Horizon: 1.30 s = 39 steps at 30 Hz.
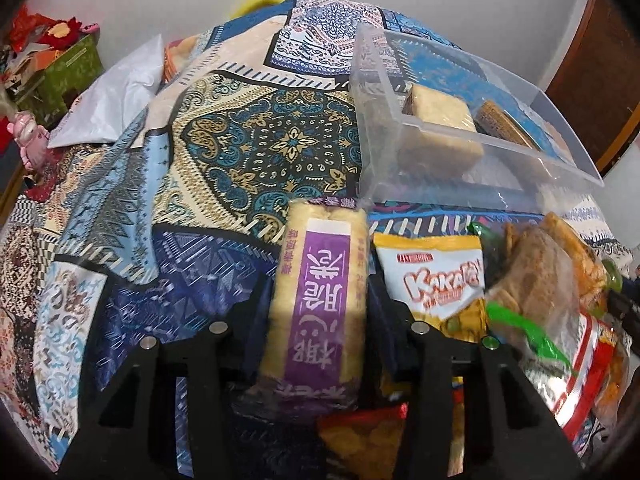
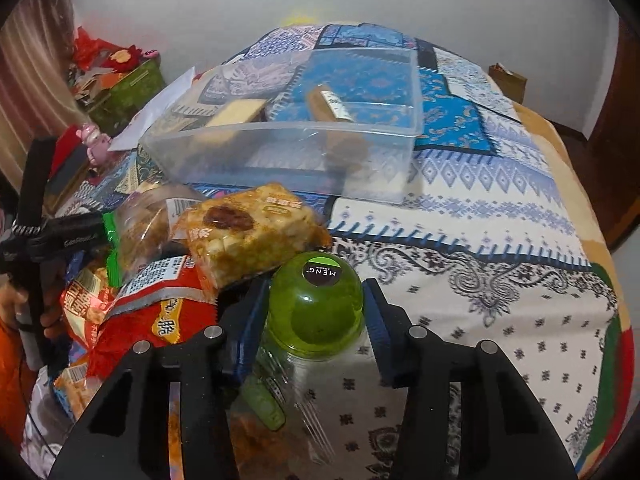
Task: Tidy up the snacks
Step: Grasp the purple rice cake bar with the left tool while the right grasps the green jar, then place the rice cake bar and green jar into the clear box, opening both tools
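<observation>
My left gripper [image 1: 320,280] is shut on a long pale snack pack with a purple label [image 1: 320,312], which lies lengthwise between the fingers. To its right is a pile of snacks, with a white and yellow Kokola bag [image 1: 436,276] at its near edge. My right gripper [image 2: 316,286] is shut on a clear tub with a green dome lid [image 2: 316,304]; both blue pads touch the lid's sides. The pile, with an orange brittle pack [image 2: 252,236] and a red bag [image 2: 160,300], lies to the left. A clear plastic bin [image 2: 280,156] behind holds a pale biscuit pack [image 2: 236,114] and a brown pack [image 2: 328,104].
A patterned cloth [image 2: 480,220] covers the round table. A green box with red decorations [image 1: 68,68], a pink toy [image 1: 28,136] and a white plastic bag [image 1: 112,96] sit at the left. A brown carton [image 2: 508,76] stands at the far right edge.
</observation>
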Each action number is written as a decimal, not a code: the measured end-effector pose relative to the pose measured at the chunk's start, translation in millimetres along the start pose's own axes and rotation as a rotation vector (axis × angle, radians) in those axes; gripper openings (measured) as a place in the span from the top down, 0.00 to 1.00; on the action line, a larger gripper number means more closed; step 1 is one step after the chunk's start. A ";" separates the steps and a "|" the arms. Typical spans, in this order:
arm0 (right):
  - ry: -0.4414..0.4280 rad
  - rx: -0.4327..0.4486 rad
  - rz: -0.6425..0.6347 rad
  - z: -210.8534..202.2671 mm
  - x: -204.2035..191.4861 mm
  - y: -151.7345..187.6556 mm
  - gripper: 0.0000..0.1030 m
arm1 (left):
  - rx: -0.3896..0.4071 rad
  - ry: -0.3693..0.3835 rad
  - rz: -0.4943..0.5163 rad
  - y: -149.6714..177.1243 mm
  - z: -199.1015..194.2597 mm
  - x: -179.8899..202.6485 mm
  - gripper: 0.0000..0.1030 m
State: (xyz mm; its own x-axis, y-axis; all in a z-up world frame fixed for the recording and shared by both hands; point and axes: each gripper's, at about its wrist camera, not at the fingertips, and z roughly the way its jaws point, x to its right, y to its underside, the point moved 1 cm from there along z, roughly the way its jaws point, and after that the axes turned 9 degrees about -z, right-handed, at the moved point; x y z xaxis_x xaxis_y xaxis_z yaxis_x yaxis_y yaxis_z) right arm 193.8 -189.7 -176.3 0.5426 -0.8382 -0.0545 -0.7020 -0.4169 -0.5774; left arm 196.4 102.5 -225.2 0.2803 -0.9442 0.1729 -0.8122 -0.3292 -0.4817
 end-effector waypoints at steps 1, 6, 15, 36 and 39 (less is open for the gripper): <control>0.004 0.002 0.003 -1.6 1.9 0.0 0.57 | 0.005 -0.002 -0.003 1.4 -3.8 -1.0 0.55; 0.027 0.031 0.028 -15.4 11.8 -0.7 0.57 | 0.048 0.005 -0.016 3.2 -29.2 -5.1 0.56; 0.058 0.113 0.039 -43.5 17.7 -15.7 0.57 | 0.165 0.044 -0.006 -14.3 -80.0 5.8 0.56; 0.022 0.244 -0.001 -30.3 4.4 -96.4 0.57 | 0.260 0.161 0.039 -87.4 -76.7 78.5 0.56; 0.022 0.233 -0.019 -17.4 1.3 -107.8 0.57 | 0.256 0.166 0.033 -96.8 -66.7 84.1 0.56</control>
State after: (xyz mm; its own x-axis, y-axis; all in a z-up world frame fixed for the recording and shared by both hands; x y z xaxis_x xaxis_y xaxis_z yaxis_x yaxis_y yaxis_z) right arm 262.1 -152.0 -100.0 0.5431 -0.8393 -0.0257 -0.5646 -0.3423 -0.7510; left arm 264.5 55.2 -106.7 0.1513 -0.9475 0.2817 -0.6583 -0.3092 -0.6863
